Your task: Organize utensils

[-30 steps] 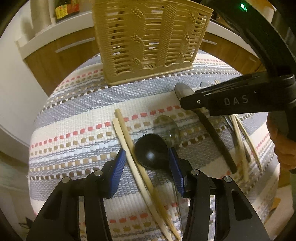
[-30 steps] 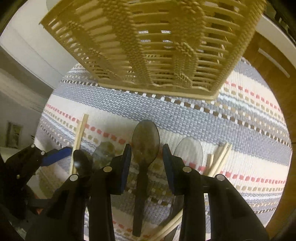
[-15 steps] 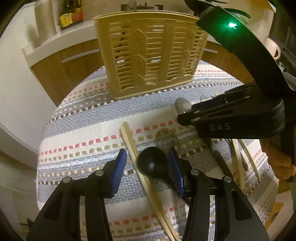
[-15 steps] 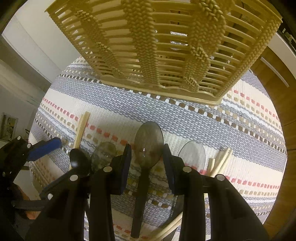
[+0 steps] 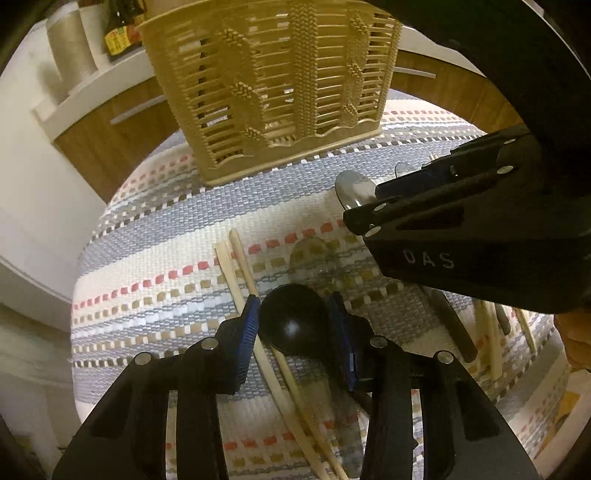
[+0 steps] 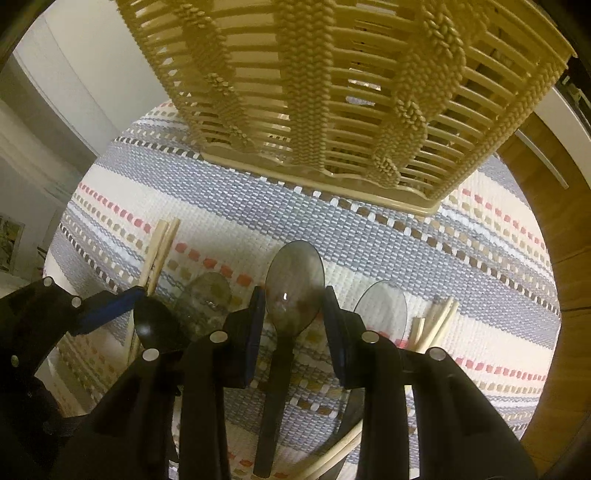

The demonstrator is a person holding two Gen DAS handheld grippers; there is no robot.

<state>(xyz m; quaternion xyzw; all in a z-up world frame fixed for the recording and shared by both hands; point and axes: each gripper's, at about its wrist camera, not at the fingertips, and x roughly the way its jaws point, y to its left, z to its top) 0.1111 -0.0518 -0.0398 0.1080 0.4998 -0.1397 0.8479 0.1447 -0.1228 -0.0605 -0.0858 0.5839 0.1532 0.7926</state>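
Observation:
A black spoon (image 5: 291,325) lies bowl-forward on the striped mat (image 5: 147,258), over a pair of chopsticks (image 5: 236,266). My left gripper (image 5: 293,299) is closing, and its blue pads touch both sides of the bowl. In the right wrist view a smoky grey spoon (image 6: 295,284) sits between the closing pads of my right gripper (image 6: 293,291), which meet the edges of its bowl. The tan slatted basket (image 6: 332,92) stands upright just beyond. My right gripper (image 5: 364,201) crosses the left view from the right. My left gripper (image 6: 140,325) shows at the left.
A clear spoon (image 5: 314,254) lies between the two held ones. Another clear spoon (image 6: 382,306) and more chopsticks (image 6: 436,321) lie to the right. Bottles (image 5: 118,33) and a grey canister (image 5: 70,44) stand on a counter behind. A hand (image 5: 576,339) holds the right gripper.
The left jaws have narrowed onto the black spoon's bowl, and the left camera has come nearer the basket. The right jaws have narrowed slightly around the grey spoon.

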